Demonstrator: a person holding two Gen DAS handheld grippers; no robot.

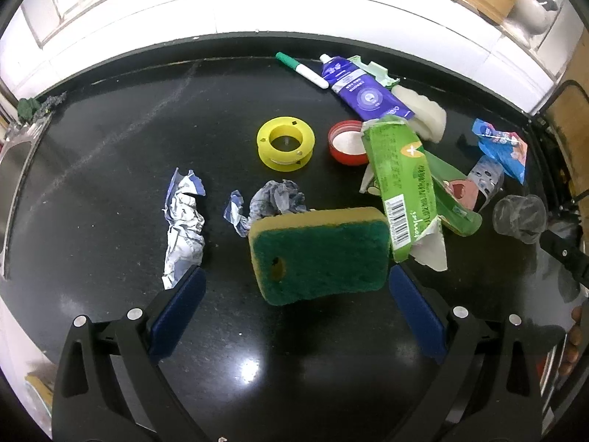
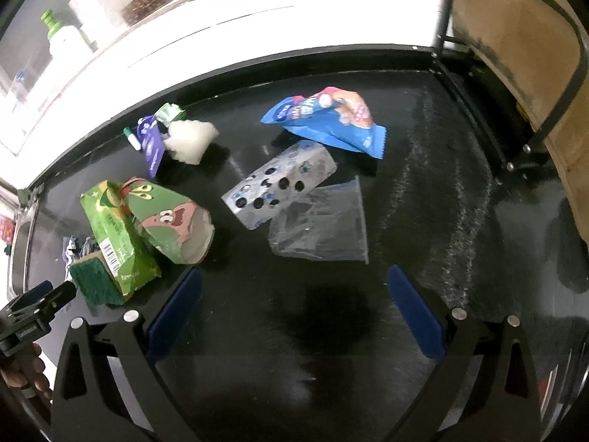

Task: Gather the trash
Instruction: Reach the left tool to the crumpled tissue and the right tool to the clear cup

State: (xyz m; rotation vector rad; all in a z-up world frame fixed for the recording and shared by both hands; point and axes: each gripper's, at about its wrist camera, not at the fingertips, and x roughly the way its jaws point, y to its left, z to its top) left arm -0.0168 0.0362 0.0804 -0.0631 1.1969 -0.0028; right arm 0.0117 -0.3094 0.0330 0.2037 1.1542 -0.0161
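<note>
Trash lies scattered on a black countertop (image 1: 110, 169). In the left wrist view my left gripper (image 1: 294, 276) is open around a green and yellow sponge (image 1: 320, 254). Crumpled foil (image 1: 182, 221), a crumpled grey wrapper (image 1: 274, 197) and a green carton (image 1: 401, 180) lie near it. In the right wrist view my right gripper (image 2: 294, 280) is open and empty, just before a clear plastic cup (image 2: 324, 224). A perforated silver wrapper (image 2: 279, 180), a blue snack bag (image 2: 327, 121) and a green cartoon carton (image 2: 165, 217) lie beyond.
A yellow spool (image 1: 285, 143), red lid (image 1: 346, 141), purple tube (image 1: 362, 88), green marker (image 1: 302, 70) and white wad (image 1: 423, 110) sit farther back. A sink (image 1: 14, 169) is at the left. White tiles back the counter. A wooden chair (image 2: 522, 55) stands right.
</note>
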